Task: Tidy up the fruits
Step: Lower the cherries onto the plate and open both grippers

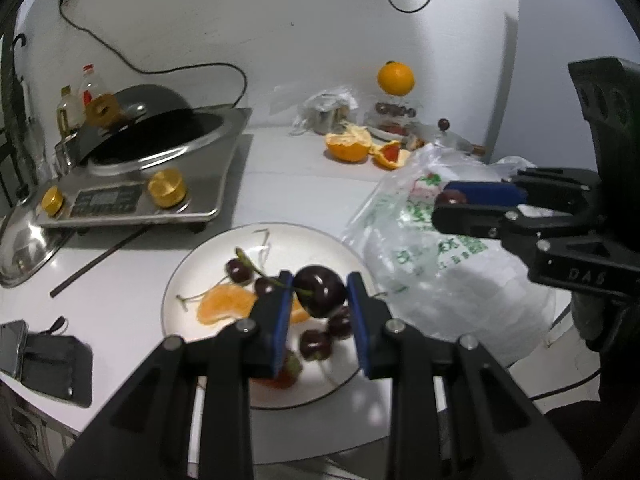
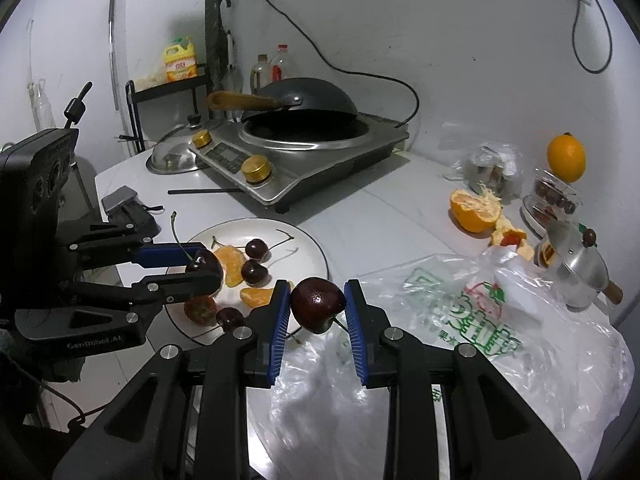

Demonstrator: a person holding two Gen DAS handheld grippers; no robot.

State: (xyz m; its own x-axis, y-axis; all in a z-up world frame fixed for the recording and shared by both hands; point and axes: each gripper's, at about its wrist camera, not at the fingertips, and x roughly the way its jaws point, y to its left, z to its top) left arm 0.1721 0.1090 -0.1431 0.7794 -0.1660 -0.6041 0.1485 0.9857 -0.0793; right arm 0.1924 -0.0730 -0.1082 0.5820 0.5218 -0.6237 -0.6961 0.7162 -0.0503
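My left gripper (image 1: 320, 285) is shut on a dark cherry (image 1: 320, 296) and holds it above a white plate (image 1: 188, 276). The plate carries several cherries (image 1: 240, 271), orange segments (image 1: 224, 304) and a reddish fruit piece. My right gripper (image 2: 318, 289) is shut on another dark cherry (image 2: 318, 305), between the plate (image 2: 308, 248) and a clear plastic bag (image 2: 480, 344). Each view also shows the other tool: the right gripper (image 1: 443, 201) hangs over the bag (image 1: 440, 276), and the left gripper (image 2: 209, 263) hangs over the plate's left side with its cherry (image 2: 203, 261).
An induction cooker with a wok (image 2: 304, 136) stands at the back, a steel lid (image 2: 172, 158) beside it. A peeled orange half (image 2: 474, 210), a whole orange (image 2: 566, 159) on stacked clear boxes and a small pot (image 2: 576, 276) sit at the right. A phone and pouch (image 1: 48, 364) lie left of the plate.
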